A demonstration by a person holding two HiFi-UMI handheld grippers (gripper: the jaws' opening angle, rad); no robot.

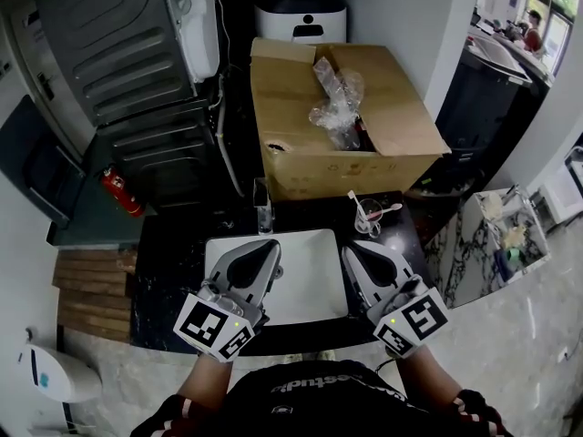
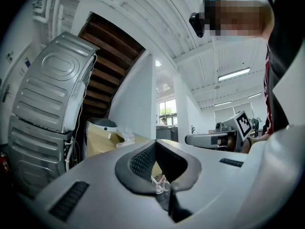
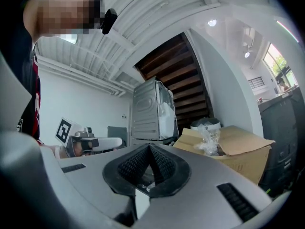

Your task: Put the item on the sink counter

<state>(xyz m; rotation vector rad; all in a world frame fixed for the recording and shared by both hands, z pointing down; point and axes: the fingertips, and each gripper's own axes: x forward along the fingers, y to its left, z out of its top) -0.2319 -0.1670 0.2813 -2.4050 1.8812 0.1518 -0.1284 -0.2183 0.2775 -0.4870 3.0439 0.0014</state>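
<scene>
"Item (image 1: 337,107) position at the time of inspection?" the supervisor asked.

"It was a bundle in clear plastic wrap, lying in the open top of the cardboard box (image 1: 319,167). That placed it beyond the back edge of the sink counter (image 1: 173,262), well apart from both tools. I could not make out its contents through the wrap. The steep head view also did not settle whether the box stood on the counter or just behind it."

"And the grippers?"

"The left gripper (image 1: 267,247) and the right gripper (image 1: 355,249) hung side by side over the white basin (image 1: 314,280), tips pointing toward the box. In each gripper's own view the jaws were pressed fully together, pads meeting, with nothing held between them. Neither tool touched the basin, as far as the head view showed."

"Other fixtures noted?"

"A faucet (image 1: 264,209) stood at the basin's back rim, between the basin and the box. A glass cup (image 1: 369,218) holding a few utensils stood on the counter to the right of the faucet, near the right gripper's tip. A grey washing machine (image 1: 118,25) stood to the left of the box. A red fire extinguisher (image 1: 121,194) lay tilted below it, near the counter's far left corner."
</scene>
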